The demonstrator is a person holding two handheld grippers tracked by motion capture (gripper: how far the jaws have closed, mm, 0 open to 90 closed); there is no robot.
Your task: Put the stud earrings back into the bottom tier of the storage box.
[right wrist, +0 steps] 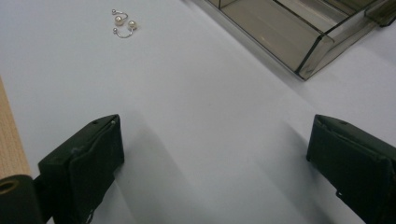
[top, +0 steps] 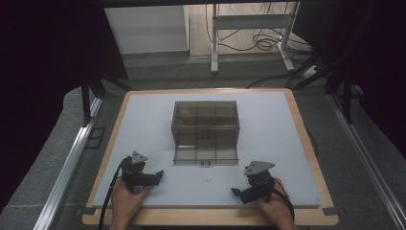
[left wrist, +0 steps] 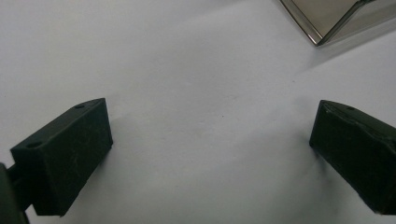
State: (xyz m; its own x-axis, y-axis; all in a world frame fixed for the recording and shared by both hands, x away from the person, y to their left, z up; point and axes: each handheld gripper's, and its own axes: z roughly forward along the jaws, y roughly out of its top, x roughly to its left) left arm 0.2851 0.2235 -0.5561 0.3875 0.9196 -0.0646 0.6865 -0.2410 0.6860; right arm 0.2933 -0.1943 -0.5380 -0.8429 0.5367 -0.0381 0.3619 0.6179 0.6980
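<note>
On the white-topped bench (top: 143, 124), the left hand-held gripper (top: 154, 176) rests with jaws wide and empty. Between the two, nearer the right, lie small pearl-and-wire earrings (right wrist: 122, 23), just before the smoky transparent compartment box (top: 206, 125) with its drawer pulled out. The right hand-held gripper (top: 238, 192), also spread wide and empty, points toward them, likely the nearer reach.

R gripper view: my right gripper (right wrist: 212, 163) sits low over the white mat (right wrist: 196, 121), jaws spread wide, nothing btwn them. Two pearl earrings (right wrist: 123, 23) w/ thin wire hooks lie close together on the mat, far upper left, well apart from the jaws. Smoky clear compartment tray (right wrist: 299, 32) at upper right, one corner pointing toward me; dividers visible inside. Strip of wooden table edge (right wrist: 9, 140) at far left beside the mat.
</note>
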